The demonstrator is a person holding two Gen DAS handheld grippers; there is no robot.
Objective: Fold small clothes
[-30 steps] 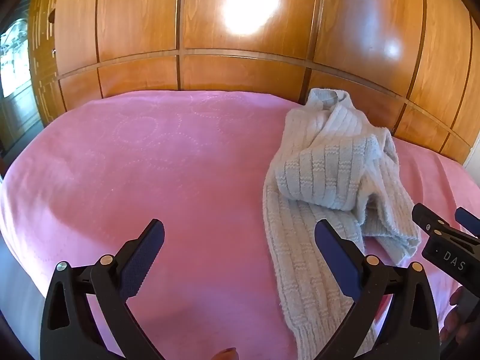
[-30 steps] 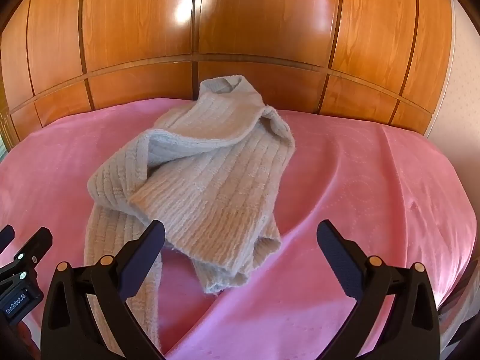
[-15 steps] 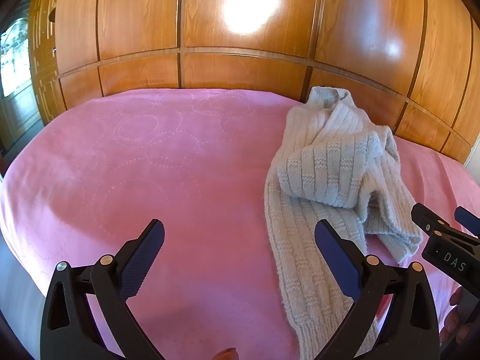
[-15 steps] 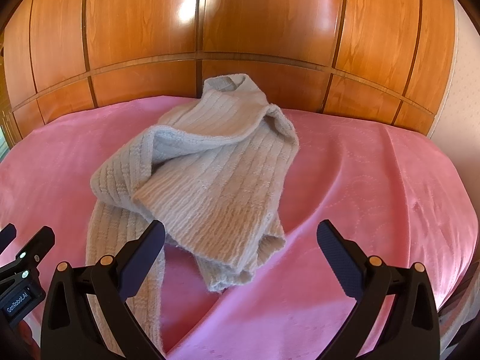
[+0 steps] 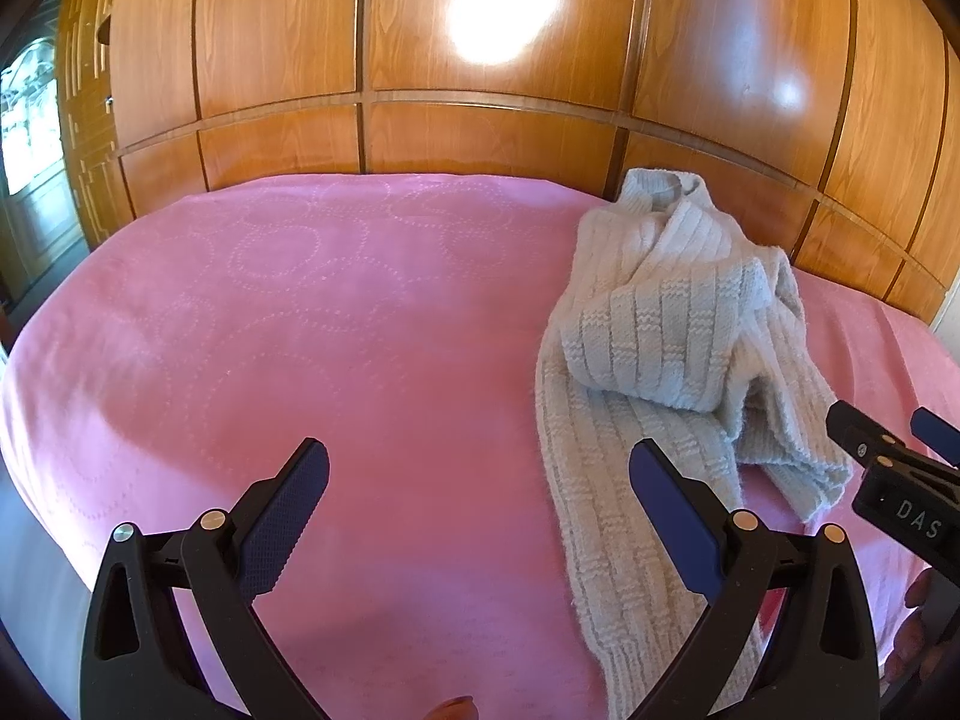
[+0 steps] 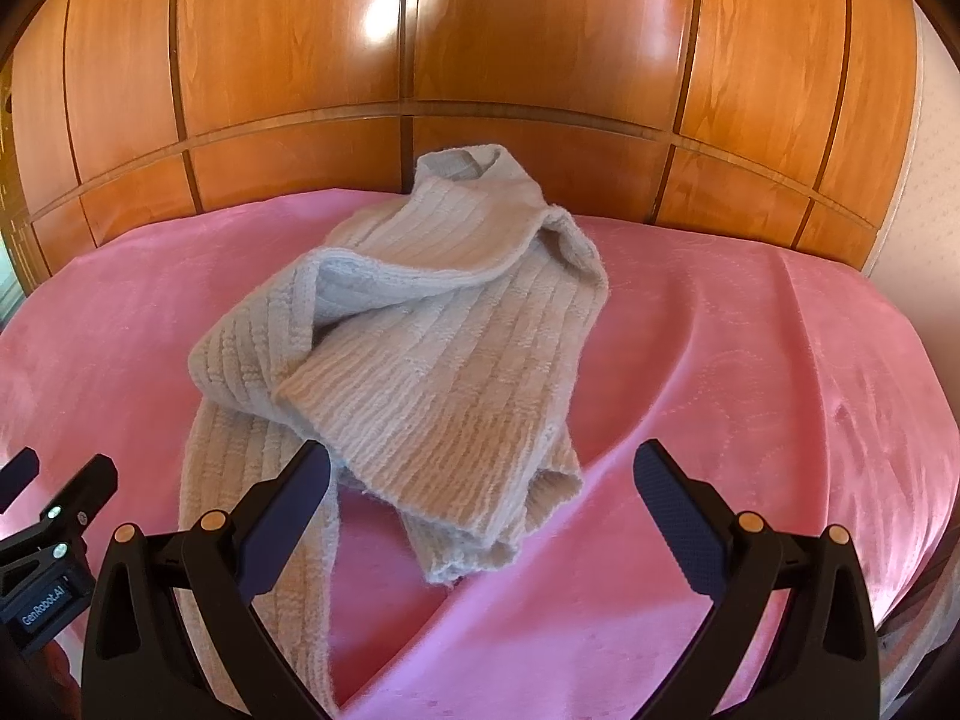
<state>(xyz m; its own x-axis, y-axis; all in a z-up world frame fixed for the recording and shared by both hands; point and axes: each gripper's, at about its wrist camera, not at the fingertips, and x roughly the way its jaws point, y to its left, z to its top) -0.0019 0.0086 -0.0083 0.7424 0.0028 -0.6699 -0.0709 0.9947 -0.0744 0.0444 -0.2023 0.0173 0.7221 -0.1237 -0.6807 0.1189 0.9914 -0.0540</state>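
- Knit sweater (image 6: 420, 354) lying crumpled on the pink bedspread (image 5: 300, 330), near the wooden headboard panels (image 6: 540, 60) — collar end pointing at the panels, one long sleeve trailing back toward the grippers.
- Fabric: pale grey-beige, chunky ribbed knit, fuzzy edges; bedspread showing stitched dotted circles.
- Left gripper (image 5: 480, 498) hovering over bare bedspread left of the sleeve, jaws spread wide, gripping nothing.
- Right gripper (image 6: 480, 504) hovering over the sweater's near hem — jaws wide apart, nothing between them.

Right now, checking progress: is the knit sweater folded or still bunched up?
Bunched up. The grey knit sweater lies crumpled on the pink bedspread, layers overlapping unevenly and one long part trailing toward the camera.
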